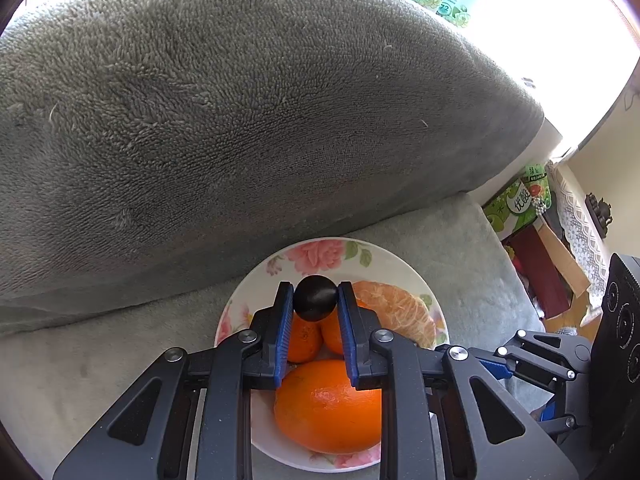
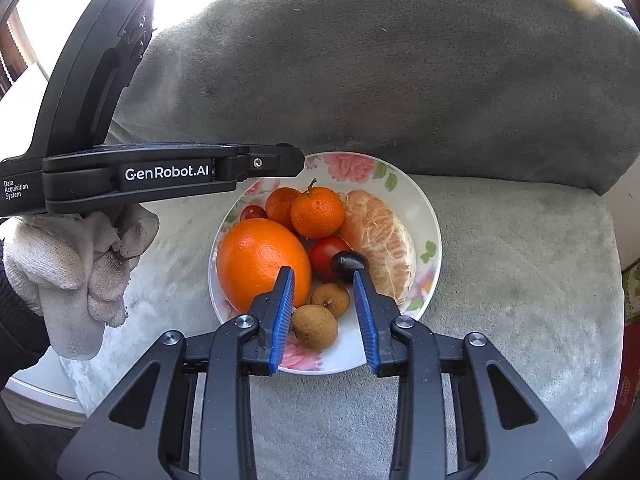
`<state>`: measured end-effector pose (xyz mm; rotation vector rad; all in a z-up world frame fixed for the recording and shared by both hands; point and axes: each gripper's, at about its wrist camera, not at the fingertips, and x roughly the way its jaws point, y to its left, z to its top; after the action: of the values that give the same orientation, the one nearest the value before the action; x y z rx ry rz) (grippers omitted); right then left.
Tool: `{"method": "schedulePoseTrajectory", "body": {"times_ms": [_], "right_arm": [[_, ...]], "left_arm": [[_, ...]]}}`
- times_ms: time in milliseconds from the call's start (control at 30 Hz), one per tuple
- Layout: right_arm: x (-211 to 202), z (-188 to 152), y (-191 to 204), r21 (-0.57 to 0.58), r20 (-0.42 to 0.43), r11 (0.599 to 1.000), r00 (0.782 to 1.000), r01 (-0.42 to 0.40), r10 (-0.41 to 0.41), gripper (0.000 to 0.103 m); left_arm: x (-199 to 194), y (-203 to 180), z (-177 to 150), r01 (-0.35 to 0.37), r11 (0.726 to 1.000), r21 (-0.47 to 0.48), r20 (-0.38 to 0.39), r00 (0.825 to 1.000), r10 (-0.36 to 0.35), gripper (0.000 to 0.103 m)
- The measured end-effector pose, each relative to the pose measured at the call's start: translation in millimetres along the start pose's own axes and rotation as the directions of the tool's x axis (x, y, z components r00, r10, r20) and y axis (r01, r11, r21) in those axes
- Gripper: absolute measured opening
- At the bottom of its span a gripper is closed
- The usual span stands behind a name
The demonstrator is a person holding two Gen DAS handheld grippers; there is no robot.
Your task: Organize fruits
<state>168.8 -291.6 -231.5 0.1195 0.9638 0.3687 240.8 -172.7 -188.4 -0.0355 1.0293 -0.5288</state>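
A floral white plate (image 2: 425, 208) on a grey seat holds a big orange (image 2: 262, 264), two mandarins (image 2: 318, 212), a peeled citrus half (image 2: 380, 240), a red tomato-like fruit (image 2: 326, 254), two brown longans (image 2: 315, 326) and a dark grape (image 2: 347, 265). My right gripper (image 2: 322, 278) is open low over the plate. That grape lies by its right fingertip, and no pad presses on it. In the left wrist view my left gripper (image 1: 315, 292) is shut on another dark round fruit (image 1: 315, 300), above the plate (image 1: 256, 280) and the orange (image 1: 328, 404).
A thick grey fleece backrest (image 1: 240, 120) rises just behind the plate. A white-gloved hand (image 2: 72, 264) holds the left gripper's body (image 2: 168, 174) to the plate's left. Green packets and boxes (image 1: 520, 200) crowd the gap beyond the seat's right edge.
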Motion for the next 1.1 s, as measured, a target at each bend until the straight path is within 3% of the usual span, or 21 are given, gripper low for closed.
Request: {"method": "schedulePoseTrajectory", "body": {"times_ms": [100,233,300,333,400,533,600,1100], "right_arm": [[0.2,0.2,-0.4,0.0,0.0,1.0,1.0,0.002,-0.002,0.033],[1.0,0.4,-0.7,0.0,-0.002,1.0,1.0,0.004,-0.004,0.033],[1.8,0.1,-0.2,0.0,-0.003,1.0,1.0,0.006,-0.006,0.033],[1.7,0.0,0.5,0.0,-0.003,1.0,1.0,0.007,-0.007,0.035],[-1.3,-1.0,0.9,-0.001,0.017,1.0,1.0,0.019,-0.019,0.062],[-6.3,-0.8,0.2,0.011,0.029,0.999,0.999,0.031,-0.031,0.064],[-6.7,-0.8,-0.5,0.014,0.03,0.999,0.999,0.038,-0.038,0.064],[-18.8,-0.9,6.8,0.007,0.032,0.998,0.997,0.069,-0.069,0.064]], "left_arm": [[0.8,-1.1,-0.1,0.001,1.0,-0.001,0.0,1.0,-0.001,0.03],[0.4,-0.2,-0.4,0.0,1.0,-0.001,-0.001,1.0,0.0,0.034],[-0.8,0.6,-0.2,0.001,1.0,-0.005,0.0,1.0,-0.001,0.047],[-1.6,0.7,-0.4,0.002,1.0,-0.007,0.002,1.0,-0.002,0.048],[-2.9,0.7,-1.0,0.005,1.0,-0.008,0.003,1.0,-0.005,0.05],[-6.2,-1.5,-2.0,-0.002,1.0,0.001,0.004,1.0,0.002,0.058],[-8.0,-2.6,-1.9,-0.01,1.0,-0.001,0.005,1.0,0.01,0.067],[-24.6,-3.6,-4.1,-0.019,1.0,-0.01,0.029,0.999,0.019,0.07]]}}
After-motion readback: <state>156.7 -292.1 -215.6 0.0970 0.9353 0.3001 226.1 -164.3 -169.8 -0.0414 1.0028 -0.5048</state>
